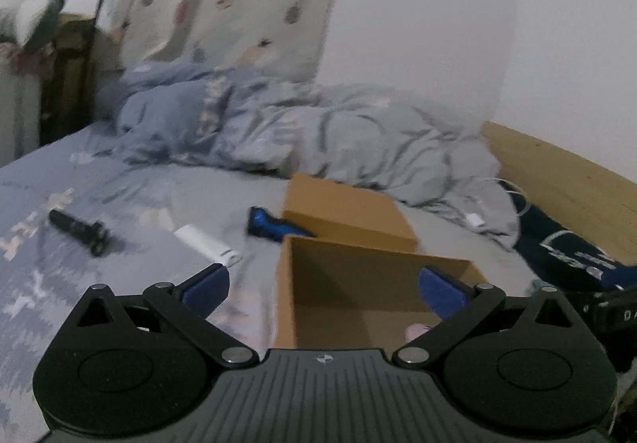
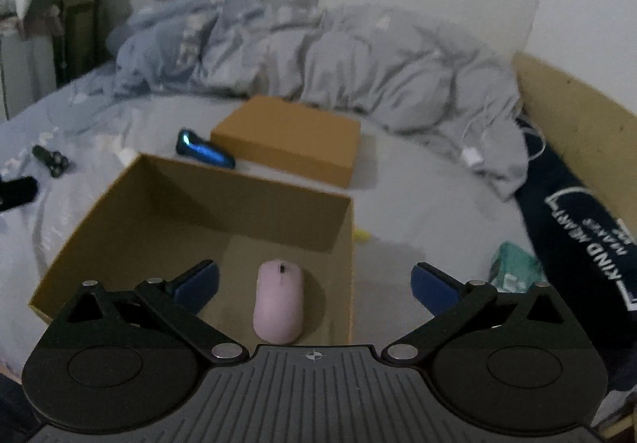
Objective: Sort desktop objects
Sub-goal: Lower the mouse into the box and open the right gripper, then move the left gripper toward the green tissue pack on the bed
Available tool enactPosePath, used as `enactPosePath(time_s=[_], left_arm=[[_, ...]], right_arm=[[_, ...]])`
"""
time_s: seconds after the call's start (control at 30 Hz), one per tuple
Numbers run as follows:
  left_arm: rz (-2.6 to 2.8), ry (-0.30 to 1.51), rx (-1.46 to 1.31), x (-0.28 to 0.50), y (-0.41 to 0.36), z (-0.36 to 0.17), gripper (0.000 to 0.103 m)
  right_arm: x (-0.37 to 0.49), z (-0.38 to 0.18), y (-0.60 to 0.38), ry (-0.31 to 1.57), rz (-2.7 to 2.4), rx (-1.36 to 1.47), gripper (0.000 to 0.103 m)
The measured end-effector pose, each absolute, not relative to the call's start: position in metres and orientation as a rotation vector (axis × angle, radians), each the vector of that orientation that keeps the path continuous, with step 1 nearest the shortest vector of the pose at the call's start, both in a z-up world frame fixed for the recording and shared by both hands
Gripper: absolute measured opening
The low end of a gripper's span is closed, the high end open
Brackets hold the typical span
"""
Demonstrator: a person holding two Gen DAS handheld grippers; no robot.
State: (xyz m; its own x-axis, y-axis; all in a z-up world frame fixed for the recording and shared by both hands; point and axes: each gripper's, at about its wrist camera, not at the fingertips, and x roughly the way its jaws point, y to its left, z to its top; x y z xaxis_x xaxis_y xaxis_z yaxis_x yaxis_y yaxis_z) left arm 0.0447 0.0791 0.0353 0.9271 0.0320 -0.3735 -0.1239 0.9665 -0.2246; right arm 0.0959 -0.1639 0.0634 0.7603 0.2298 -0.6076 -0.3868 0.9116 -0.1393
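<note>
Both grippers are spread wide and hold nothing: the right gripper (image 2: 314, 281) hangs over the open cardboard box (image 2: 119, 200), where a pink mouse (image 2: 278, 301) lies between its fingers. The left gripper (image 1: 324, 285) hovers at the box's near edge, with a white tube (image 1: 207, 246), black shaver (image 1: 77, 230) and blue shaver (image 1: 264, 224) on the bed beyond.

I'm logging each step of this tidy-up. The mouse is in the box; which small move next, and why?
Probably swing the left gripper, jaws open and empty, toward the white cylinder on the bed: it lies nearest, outside the open box that holds only the pink mouse.
</note>
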Motion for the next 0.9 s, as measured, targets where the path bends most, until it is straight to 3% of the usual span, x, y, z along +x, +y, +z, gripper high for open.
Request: enactPosePath(time_s=[0.6, 0.9], left_arm=[[-0.097, 0.332, -0.116, 0.021, 0.020, 0.044, 0.103], [-0.151, 0.351, -0.096, 0.020, 0.001, 0.038, 0.103]], right_arm=[[0.023, 0.054, -0.236, 0.469, 0.258, -0.195, 0.103], [0.025, 0.027, -0.281, 0.540, 0.200, -0.095, 0.103]])
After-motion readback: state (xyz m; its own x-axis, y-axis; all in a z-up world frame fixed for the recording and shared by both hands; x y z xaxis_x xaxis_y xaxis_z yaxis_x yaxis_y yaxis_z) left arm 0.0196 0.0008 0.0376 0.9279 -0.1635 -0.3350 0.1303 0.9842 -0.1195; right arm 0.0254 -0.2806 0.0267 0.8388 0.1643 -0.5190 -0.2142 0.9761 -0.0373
